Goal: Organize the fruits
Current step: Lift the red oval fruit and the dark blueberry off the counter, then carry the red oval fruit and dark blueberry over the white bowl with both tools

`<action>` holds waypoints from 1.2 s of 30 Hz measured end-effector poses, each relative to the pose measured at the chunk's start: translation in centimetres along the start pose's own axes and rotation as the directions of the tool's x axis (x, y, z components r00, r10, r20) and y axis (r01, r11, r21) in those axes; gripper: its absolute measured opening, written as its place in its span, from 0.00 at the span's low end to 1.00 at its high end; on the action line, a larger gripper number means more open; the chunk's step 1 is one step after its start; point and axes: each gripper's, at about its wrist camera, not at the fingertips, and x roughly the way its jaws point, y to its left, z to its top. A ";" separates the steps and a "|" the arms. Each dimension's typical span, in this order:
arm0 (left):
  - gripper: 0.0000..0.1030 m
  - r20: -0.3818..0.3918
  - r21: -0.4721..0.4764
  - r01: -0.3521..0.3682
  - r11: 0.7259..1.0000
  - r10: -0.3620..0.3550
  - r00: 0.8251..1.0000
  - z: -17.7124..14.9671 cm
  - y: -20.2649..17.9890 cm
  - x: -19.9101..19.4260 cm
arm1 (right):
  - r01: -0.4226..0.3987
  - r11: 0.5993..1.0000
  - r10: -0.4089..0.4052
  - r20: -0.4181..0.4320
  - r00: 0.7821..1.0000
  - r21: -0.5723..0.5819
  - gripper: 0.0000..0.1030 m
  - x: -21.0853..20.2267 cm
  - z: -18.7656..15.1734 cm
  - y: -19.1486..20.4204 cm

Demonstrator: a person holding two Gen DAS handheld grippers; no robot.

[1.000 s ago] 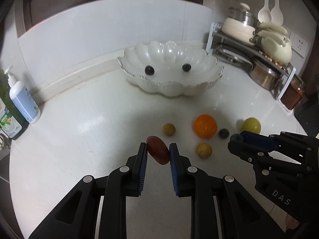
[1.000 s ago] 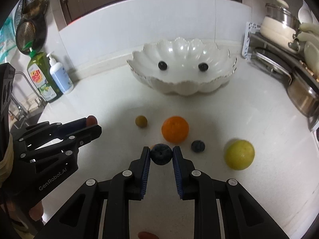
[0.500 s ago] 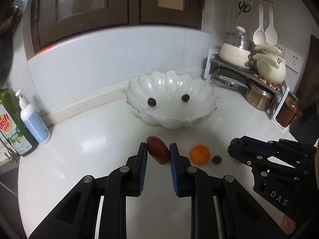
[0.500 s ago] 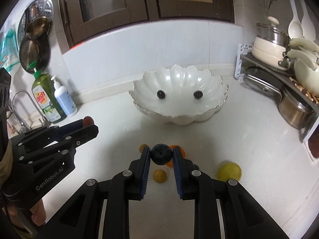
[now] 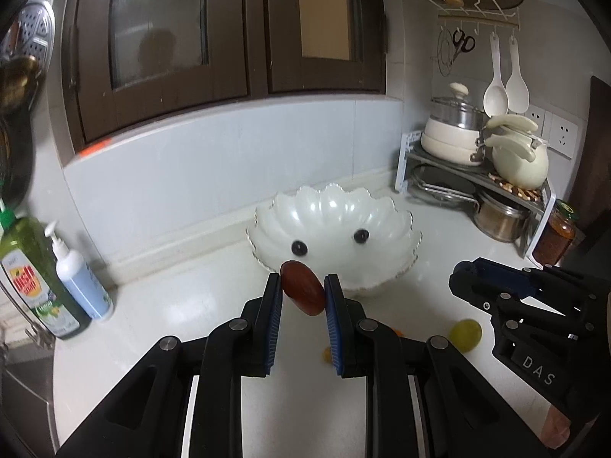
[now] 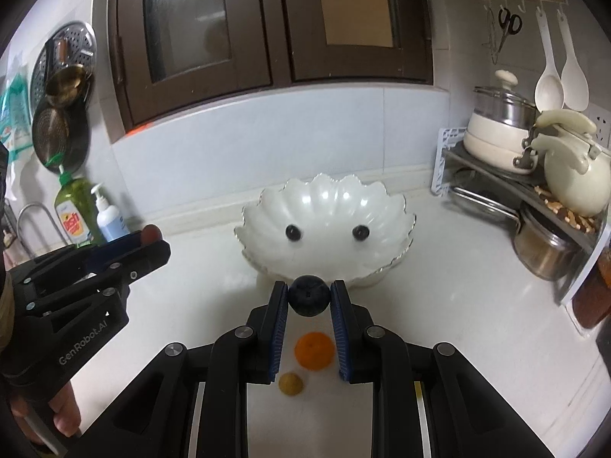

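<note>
Above the white desk (image 5: 160, 328), the left gripper (image 5: 303, 293) has its fingers (image 5: 272, 305) closed on a dark red oval fruit (image 5: 303, 293), which sits tilted between the blue pads, clear of the surface. Beside it the right gripper (image 6: 308, 295) has its fingers (image 6: 278, 305) clamped on a round dark blueberry (image 6: 308, 295), also held off the desk. Both grippers point toward a white scalloped bowl (image 6: 324, 198) that stands on the desk near the back wall; inside it lie two small dark berries (image 6: 293, 232), apart from each other, one left and one right of the middle

On the desk under the right gripper lie an orange (image 6: 314, 350) and, just beside it toward the camera, a small yellowish fruit (image 6: 291, 383). From the left wrist view a yellow-green round fruit (image 5: 465, 335) rests on the desk to the right, near the right gripper's body

At the left edge of the desk stand a green dish-soap bottle (image 5: 34, 278) and a white pump bottle (image 5: 82, 286), touching or nearly so. At the right a metal rack (image 6: 508, 191) carries cream pots and a kettle (image 6: 573, 183), with a steel pot (image 6: 546, 252) beneath. A person's hand (image 6: 57, 416) grips the left gripper's handle at the lower left of the right wrist view
</note>
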 end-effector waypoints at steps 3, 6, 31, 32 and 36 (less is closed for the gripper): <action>0.22 0.012 -0.002 0.001 1.000 -0.001 1.000 0.8 0.0 0.0 | 0.003 1.000 -0.003 0.018 1.000 0.003 0.23 -0.1 0.7 -0.3; 0.22 0.023 0.003 -0.003 1.000 0.003 1.000 1.6 -0.2 0.2 | 0.009 1.000 -0.009 0.040 0.999 -0.001 0.23 -0.2 1.5 -0.4; 0.22 0.029 0.038 -0.025 0.999 0.024 0.999 7.9 -1.9 5.4 | 0.018 1.000 -0.018 0.012 1.000 -0.008 0.23 4.5 7.9 -2.2; 0.22 0.016 0.037 -0.018 0.999 0.018 1.000 8.1 -1.8 5.9 | 0.015 1.000 -0.015 0.004 1.000 -0.006 0.23 4.9 8.2 -2.3; 0.22 -0.027 0.029 -0.001 1.000 0.001 1.000 8.5 -1.7 7.6 | 0.016 1.000 -0.016 -0.020 1.000 -0.009 0.23 6.1 8.9 -2.7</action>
